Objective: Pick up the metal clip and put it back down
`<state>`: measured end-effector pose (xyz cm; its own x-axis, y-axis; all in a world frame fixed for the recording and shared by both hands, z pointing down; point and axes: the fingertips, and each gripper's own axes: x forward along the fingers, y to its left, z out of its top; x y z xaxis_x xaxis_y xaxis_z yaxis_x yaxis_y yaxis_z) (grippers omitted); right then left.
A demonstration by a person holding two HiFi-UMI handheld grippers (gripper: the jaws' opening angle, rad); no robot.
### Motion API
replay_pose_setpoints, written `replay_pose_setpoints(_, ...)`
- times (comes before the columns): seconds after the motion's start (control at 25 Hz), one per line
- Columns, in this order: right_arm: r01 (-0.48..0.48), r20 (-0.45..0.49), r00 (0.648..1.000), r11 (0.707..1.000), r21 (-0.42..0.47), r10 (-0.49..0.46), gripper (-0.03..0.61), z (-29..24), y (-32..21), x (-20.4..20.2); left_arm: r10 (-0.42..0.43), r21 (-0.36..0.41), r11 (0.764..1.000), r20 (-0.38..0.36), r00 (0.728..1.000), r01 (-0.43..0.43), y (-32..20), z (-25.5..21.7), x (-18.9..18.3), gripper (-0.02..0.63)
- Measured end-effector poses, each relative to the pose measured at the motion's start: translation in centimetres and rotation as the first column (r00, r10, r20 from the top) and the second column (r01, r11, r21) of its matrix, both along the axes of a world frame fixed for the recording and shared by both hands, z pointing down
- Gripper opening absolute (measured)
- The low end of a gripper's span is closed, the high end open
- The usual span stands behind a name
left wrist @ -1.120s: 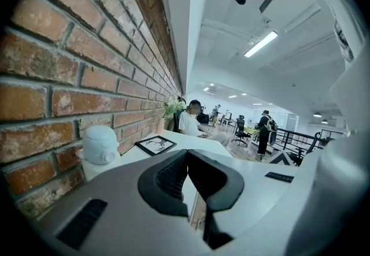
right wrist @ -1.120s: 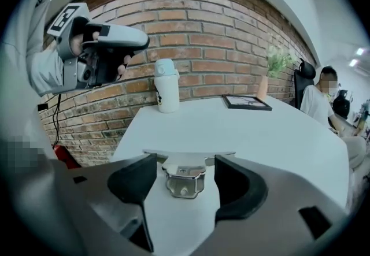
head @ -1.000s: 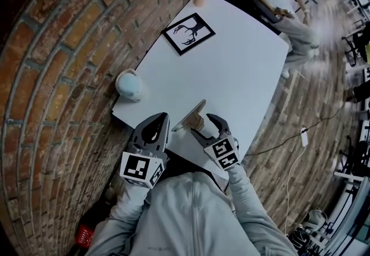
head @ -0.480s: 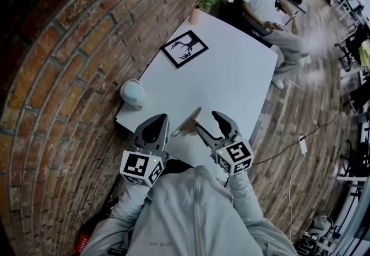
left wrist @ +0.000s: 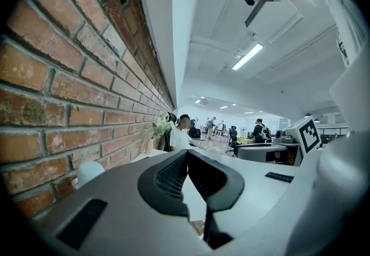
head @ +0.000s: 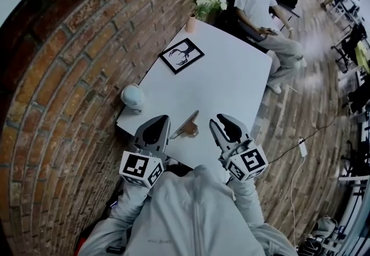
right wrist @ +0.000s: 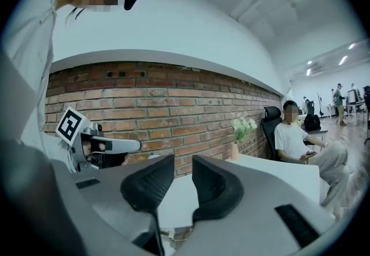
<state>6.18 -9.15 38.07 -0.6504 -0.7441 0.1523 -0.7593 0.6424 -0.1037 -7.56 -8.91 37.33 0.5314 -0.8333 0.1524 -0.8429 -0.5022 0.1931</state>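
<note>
Inspecting the white table (head: 231, 75) from above, we are finding the metal clip (head: 188, 126) resting on it close to the near edge, about midway along that edge. It is sitting between the two grippers and is touching neither. It is showing as a thin flat plate tilted upward over a small brownish body; finer detail is too small to tell.

We are recording the left gripper (head: 158, 121) as clenched with nothing in it: in its own view its dark pads (left wrist: 167, 177) are meeting at the tips, and only bare tabletop is showing beneath them. The right gripper (head: 224, 122) is hanging above the near edge to the clip's right. Its jaws have just been closing, but a narrow gap is remaining between them in its own view (right wrist: 184, 162), and nothing is standing in that gap.

We are judging both tools to be clear of the clip, so that it is lying free and stable on its own base.

As to materials, we are noting ribbed, rubber-like black pads set in smooth pale grey shells, well suited to gripping a hard, slippery metal part. The tabletop is looking smooth and matte. The brick wall (head: 69, 75) running along the table's left edge is looking rough.
</note>
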Motion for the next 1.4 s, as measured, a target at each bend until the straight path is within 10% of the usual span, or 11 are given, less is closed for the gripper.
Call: replay_pose_setpoints(1.4, -0.115, 0.006, 0.993, 0.993, 0.019, 0.115, 0.023, -0.2, 0.3, 3.4, -0.021, -0.063, 0.998, -0.002, 1.000, 0.021, 0.0, 1.6, -1.1, 0.028)
